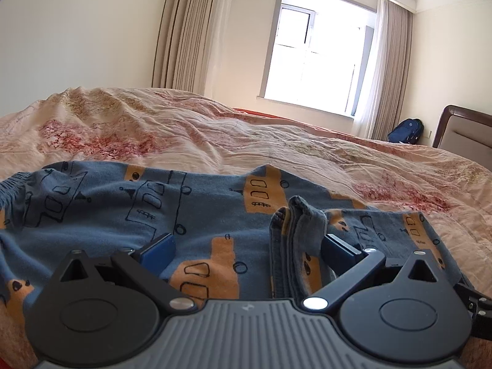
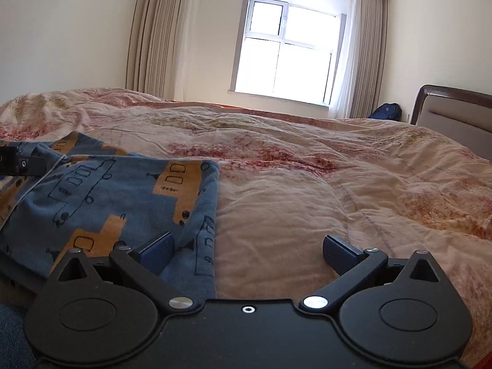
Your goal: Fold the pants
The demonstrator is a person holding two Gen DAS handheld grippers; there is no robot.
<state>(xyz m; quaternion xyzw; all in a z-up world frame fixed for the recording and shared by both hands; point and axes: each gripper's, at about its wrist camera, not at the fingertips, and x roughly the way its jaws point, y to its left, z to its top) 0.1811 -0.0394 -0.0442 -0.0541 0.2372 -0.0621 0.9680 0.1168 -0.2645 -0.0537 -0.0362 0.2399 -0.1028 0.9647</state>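
Blue pants printed with orange and outlined buses lie spread on the bed. In the left wrist view my left gripper is open low over the cloth, and the bunched leg cuffs stand up just inside its right pad. In the right wrist view my right gripper is open above the right edge of the pants. Its left pad is over the cloth, its right pad over bare quilt. Part of the other gripper shows at the far left, resting on the pants.
A wrinkled pink floral quilt covers the bed. Behind it are a bright window with beige curtains, a blue backpack on the floor, and a padded headboard at the right.
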